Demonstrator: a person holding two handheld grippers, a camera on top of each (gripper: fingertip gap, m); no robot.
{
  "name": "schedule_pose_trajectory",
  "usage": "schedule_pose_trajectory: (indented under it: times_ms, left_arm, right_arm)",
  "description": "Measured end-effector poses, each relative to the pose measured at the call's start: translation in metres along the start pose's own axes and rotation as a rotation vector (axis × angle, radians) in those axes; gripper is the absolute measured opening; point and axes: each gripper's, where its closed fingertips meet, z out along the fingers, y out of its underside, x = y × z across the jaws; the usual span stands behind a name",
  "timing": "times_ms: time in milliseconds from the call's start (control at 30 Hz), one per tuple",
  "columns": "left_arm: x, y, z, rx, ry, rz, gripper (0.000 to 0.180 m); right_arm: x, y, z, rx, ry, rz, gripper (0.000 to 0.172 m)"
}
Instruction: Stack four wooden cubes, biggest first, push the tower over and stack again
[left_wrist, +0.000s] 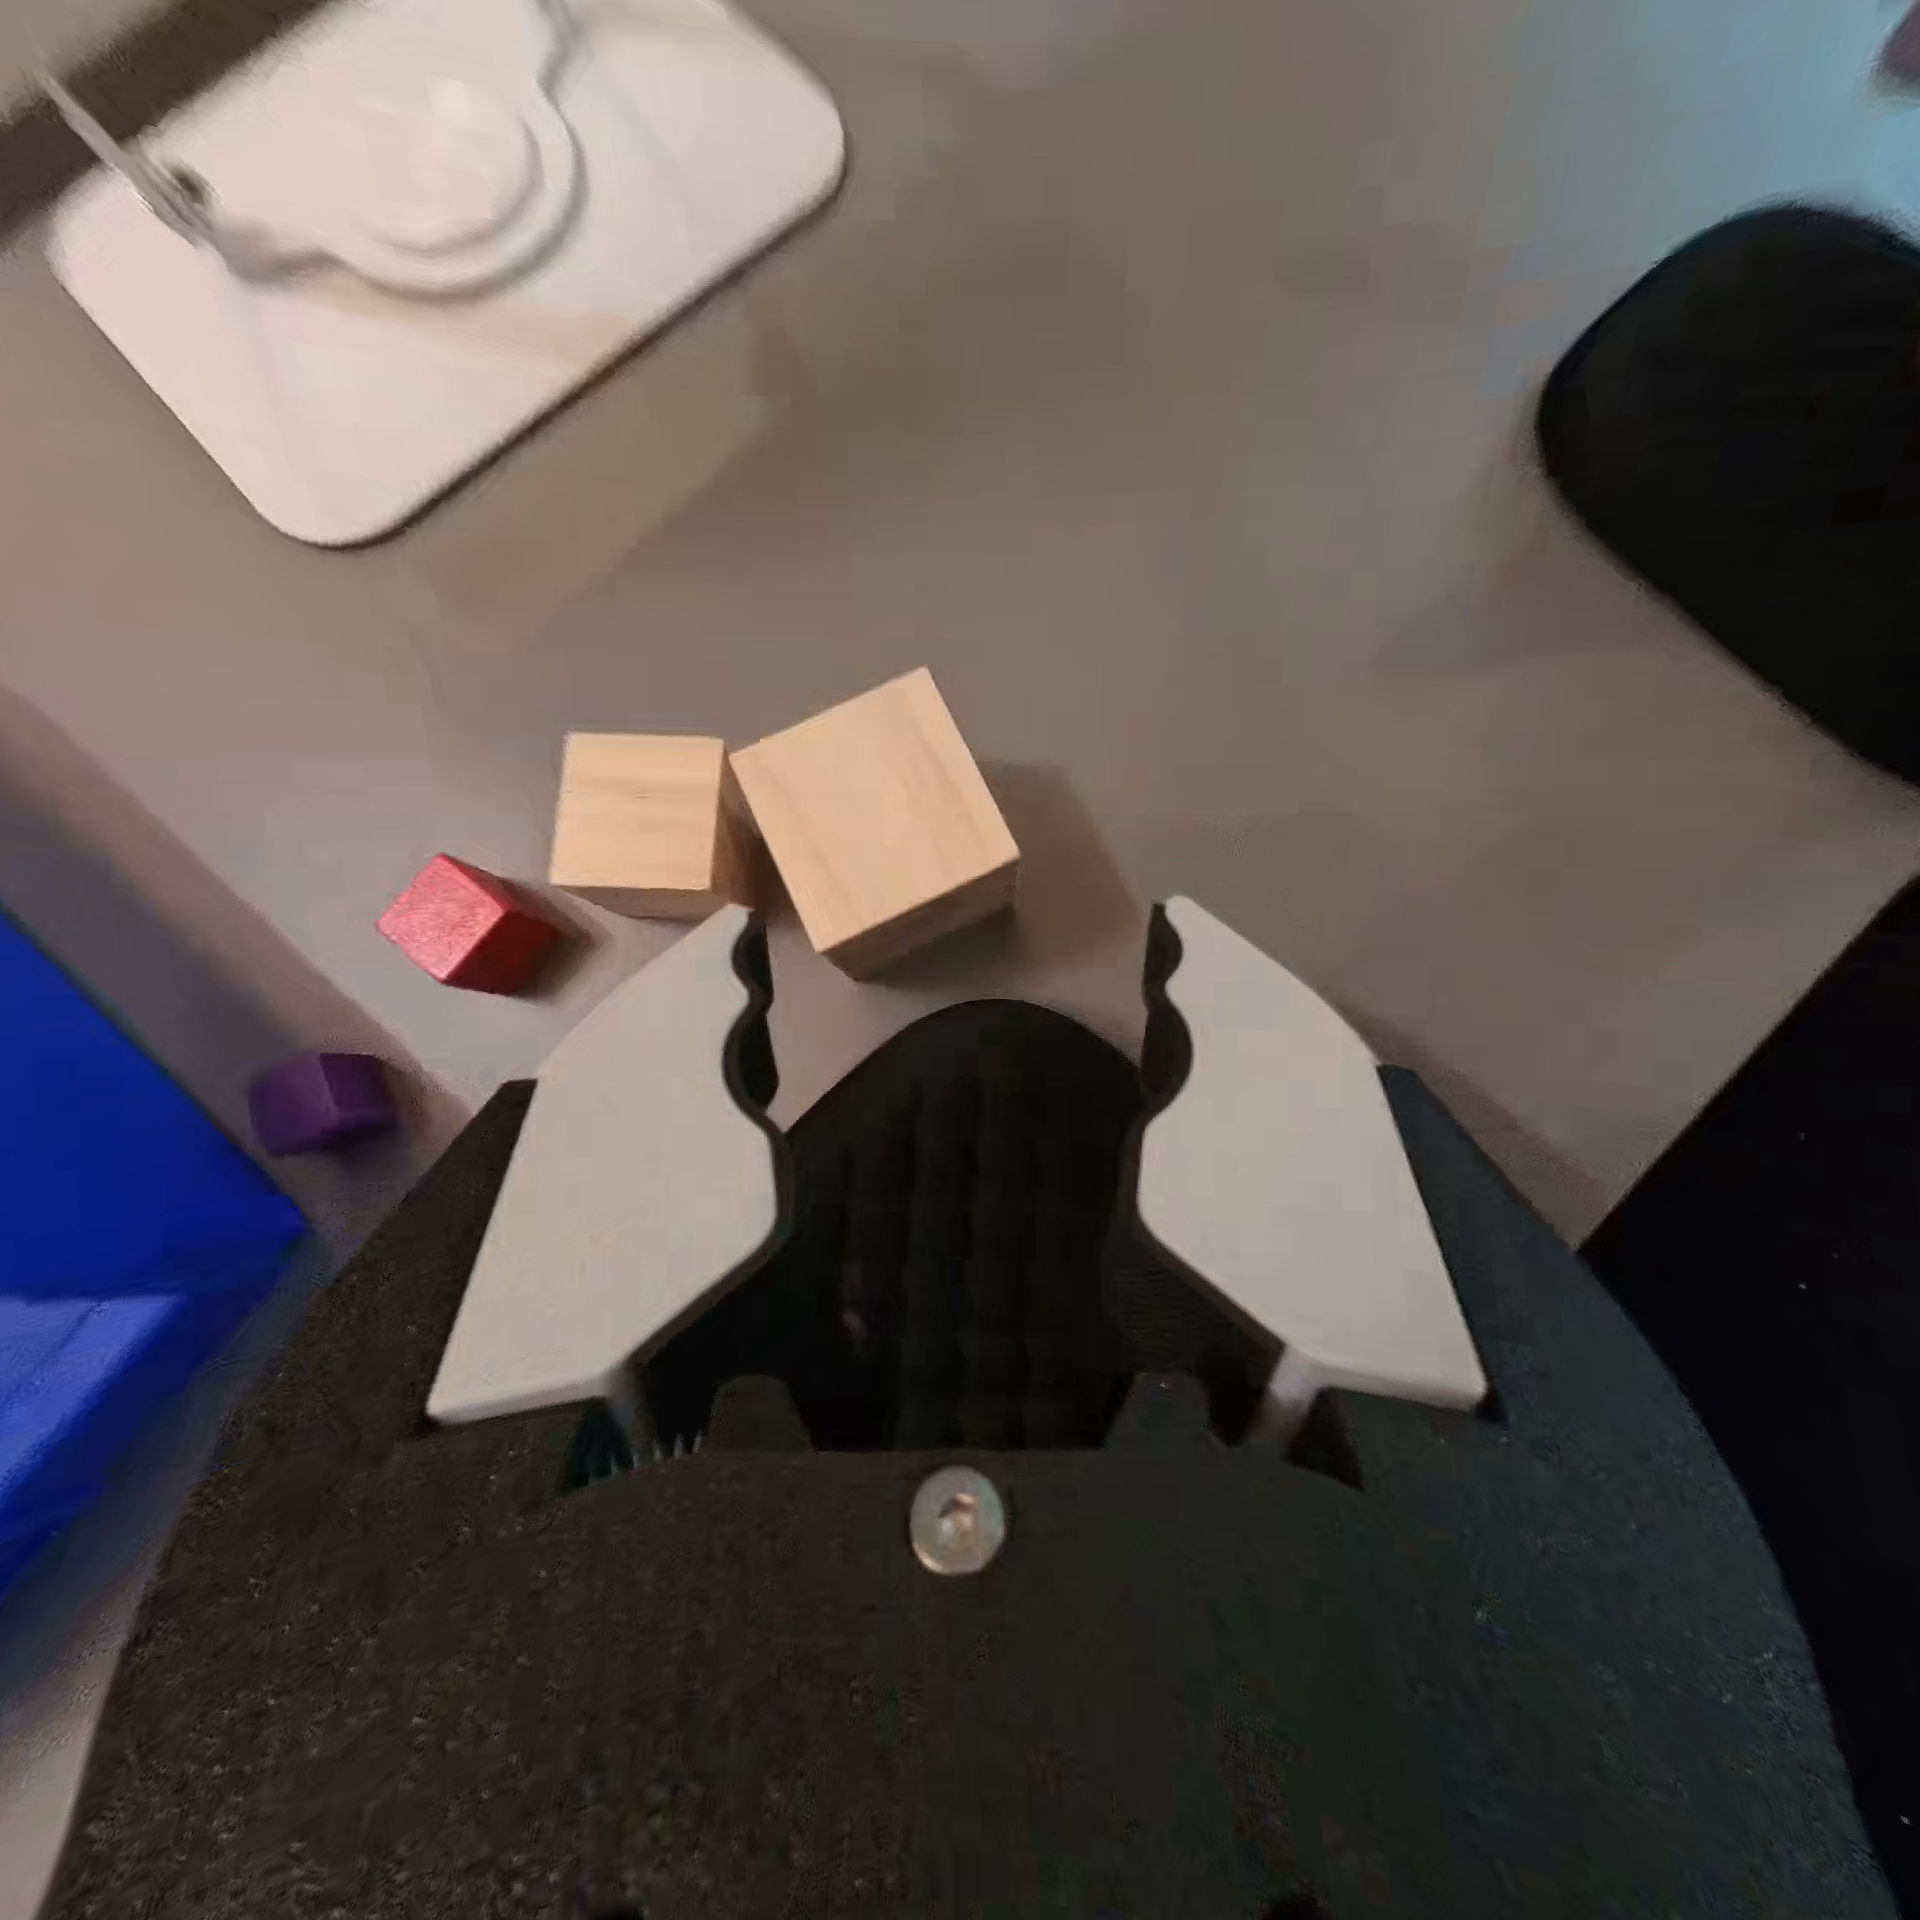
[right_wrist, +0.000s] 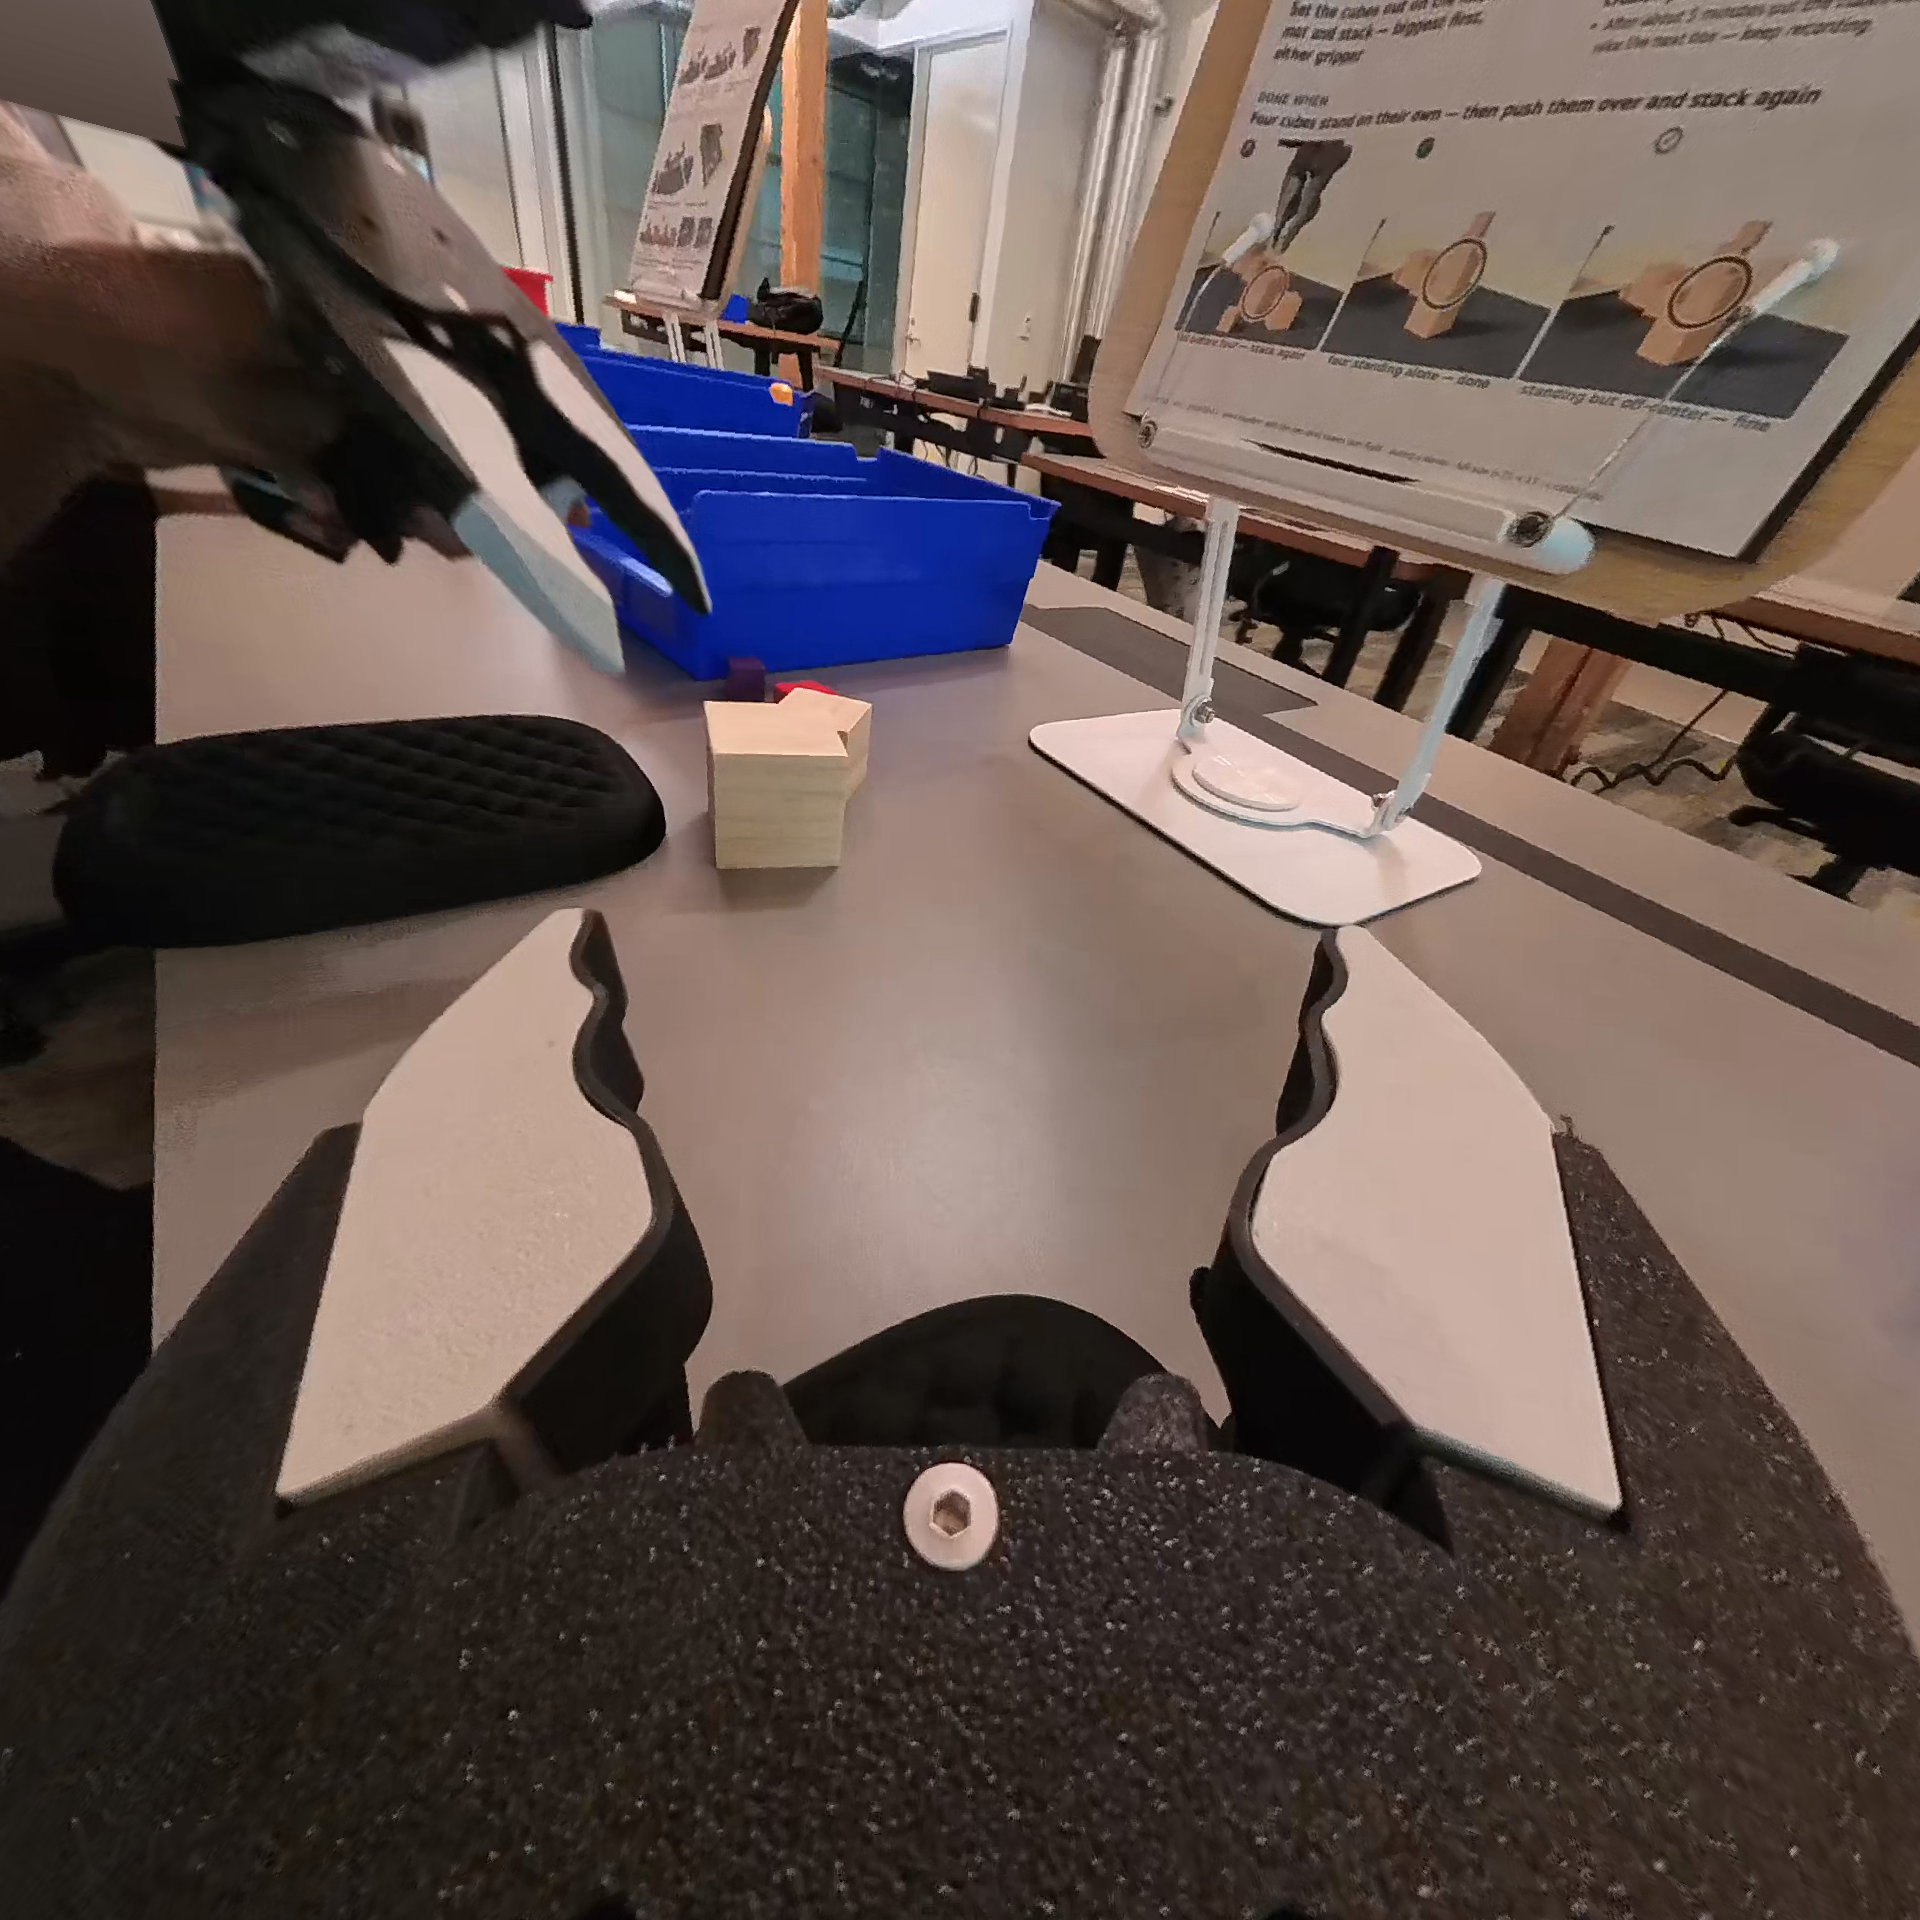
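Two pale wooden cubes sit on the grey table (left_wrist: 1195, 540) in the left wrist view: a larger pale wooden cube (left_wrist: 873, 821) just ahead of the left gripper (left_wrist: 956, 925), and a smaller pale wooden cube (left_wrist: 639, 821) beside it on its left, the two touching or nearly so. Left gripper jaws moderately apart, nothing between the pads, hovering above the larger cube's near corner. A small red wooden cube (left_wrist: 462, 920) lies left of the smaller pale one, apart from it; a small purple wooden cube (left_wrist: 317, 1101) nearer still, close to a blue plastic bin (left_wrist: 94, 1226) at the table's left edge. White flat stand base (left_wrist: 436, 260) toward the far left corner, blurred. Black padded rest (left_wrist: 1756, 468) at the right edge.

Right wrist view: right gripper (right_wrist: 961, 935) low over bare table, jaws wide, nothing in them, well apart from the cubes. Larger cube (right_wrist: 774, 790) stands ahead, smaller pale cube (right_wrist: 836, 727) behind it, red cube (right_wrist: 800, 689) and purple cube (right_wrist: 743, 675) beyond, near the blue bin (right_wrist: 852, 561). Left gripper (right_wrist: 644, 613) hangs above and left of the cubes, held by a hand (right_wrist: 114, 353). Black rest (right_wrist: 353, 810) left, stand base (right_wrist: 1247, 821) right, carrying a printed instruction board (right_wrist: 1507, 260).
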Motion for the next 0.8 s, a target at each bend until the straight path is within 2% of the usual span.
schedule_pose_trajectory:
  times_ms: [167, 467, 633, 800]
  left_arm:
    - [-0.001, 0.001, 0.030, -0.210, 0.005, -0.019, 0.080]
    - [-0.011, 0.011, 0.056, -0.254, 0.001, -0.197, 0.073]
    - [-0.015, 0.010, 0.061, -0.242, -0.010, -0.197, 0.063]
    - [-0.014, 0.009, 0.062, -0.235, -0.002, -0.184, 0.062]
  right_arm:
    - [0.002, -0.003, -0.003, 0.028, 0.007, 0.009, 0.117]
    - [0.001, -0.004, -0.003, 0.035, 0.004, 0.003, 0.115]
    - [0.000, -0.003, -0.003, 0.032, 0.004, 0.003, 0.115]
    - [0.000, -0.003, -0.002, 0.026, 0.009, -0.006, 0.115]
